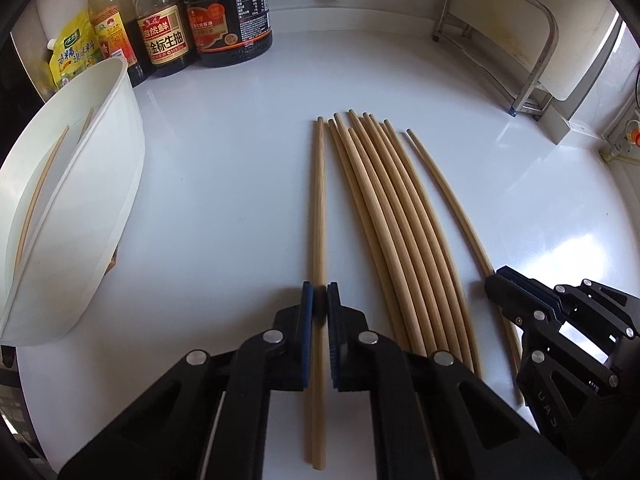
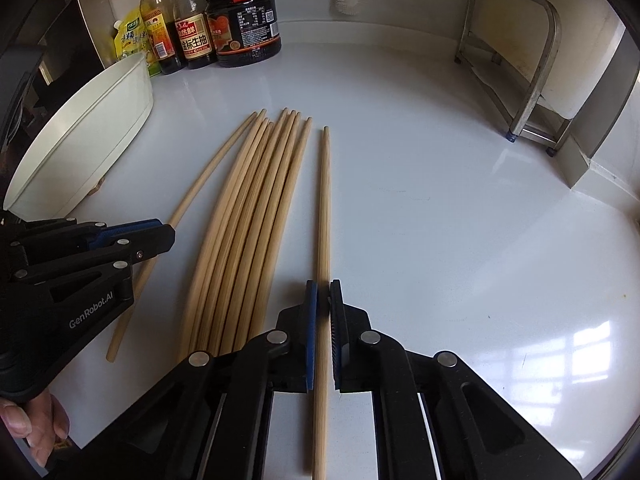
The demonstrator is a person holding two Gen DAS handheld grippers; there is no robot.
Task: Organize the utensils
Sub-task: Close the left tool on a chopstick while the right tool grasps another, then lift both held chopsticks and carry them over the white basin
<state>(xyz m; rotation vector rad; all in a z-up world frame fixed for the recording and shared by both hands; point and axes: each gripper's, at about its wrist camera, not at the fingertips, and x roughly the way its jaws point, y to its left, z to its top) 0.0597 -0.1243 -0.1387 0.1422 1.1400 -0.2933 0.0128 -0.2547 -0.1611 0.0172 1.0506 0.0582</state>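
- Room: bare white counter (image 1: 220, 200) lies open on both sides of the bundle (image 1: 384, 208) of chopsticks, widest to its right and behind its tips, up to the back wall.
- Left of the bundle, a white bowl (image 1: 100, 184) sits tilted by the counter's left edge, well apart from it.
- Behind the bundle to the right, a metal rack (image 1: 536, 64) stands in the corner.
- Behind it to the left, the bottles (image 1: 162, 28) and a yellow pouch (image 1: 74, 52) line the wall.
- Your left gripper (image 1: 319, 300) is closed on the left chopstick (image 1: 319, 200), which lies just left of the bundle with a narrow gap between them.
- Your right gripper (image 2: 323, 300) is closed on the right chopstick (image 2: 324, 200), just right of the bundle and running nearly parallel to it.
- The surface is glossy and shows window glare near the right gripper.
- Count: two single chopsticks in your grippers and about seven in the bundle, where overlap blurs the exact number.
- Two more chopsticks lie inside the bowl.
- You also have three bottles, one pouch, one bowl and one rack.
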